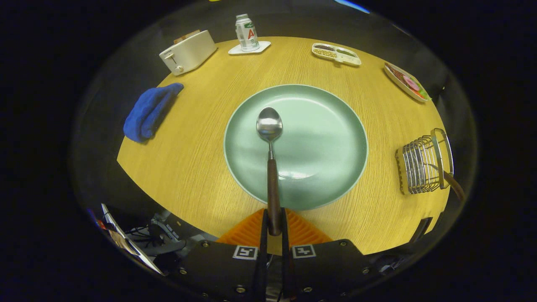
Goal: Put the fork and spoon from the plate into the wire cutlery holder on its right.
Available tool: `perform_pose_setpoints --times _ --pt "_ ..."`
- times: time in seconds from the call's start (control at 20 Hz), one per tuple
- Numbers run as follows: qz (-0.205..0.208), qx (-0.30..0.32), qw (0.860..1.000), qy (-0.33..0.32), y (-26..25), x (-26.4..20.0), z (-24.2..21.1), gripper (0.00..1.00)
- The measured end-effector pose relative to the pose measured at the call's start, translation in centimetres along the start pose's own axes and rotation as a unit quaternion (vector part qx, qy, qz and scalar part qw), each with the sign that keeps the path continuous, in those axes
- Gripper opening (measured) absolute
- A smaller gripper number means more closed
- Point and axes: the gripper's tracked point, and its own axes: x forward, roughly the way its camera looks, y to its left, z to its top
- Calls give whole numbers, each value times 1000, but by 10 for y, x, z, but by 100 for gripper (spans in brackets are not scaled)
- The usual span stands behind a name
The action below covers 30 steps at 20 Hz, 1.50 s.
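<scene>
The plate (319, 138) is pale green. The spoon (269, 126) has a silver bowl and dark brown handle. The tabletop (201, 147) is yellow wood with fine grain. A blue cloth (149, 112) lies near a cream toaster (188, 52). The holder (421, 165) is silver wire.

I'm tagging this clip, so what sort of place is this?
Likely a staged dining table: round wooden table, green plate, toaster, wire cutlery holder. The gripper is shut on the spoon.

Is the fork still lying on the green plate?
No: the plate is bare, the gripper is shut on the spoon, and a dark handle already sticks out of the wire holder.
</scene>
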Motion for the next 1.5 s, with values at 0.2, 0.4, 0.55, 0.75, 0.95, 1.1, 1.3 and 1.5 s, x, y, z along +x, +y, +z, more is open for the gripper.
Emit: perform_pose_setpoints --times 0.2,0.4,0.55,0.75,0.95,1.1,1.3,1.5 --pt "6 -33 999 -14 -4 -9 5 5" --pt "35 -50 998 3 -9 -26 4 5" --pt "73 -28 997 23 -16 -49 1 5" --pt "99 6 995 28 -38 -77 7 5" --pt "110 32 993 13 -63 -108 18 5" --pt "105 44 993 4 -83 -119 26 5" --pt "110 57 992 -14 -97 -140 42 5" --pt "111 54 992 -23 -115 -173 51 5"
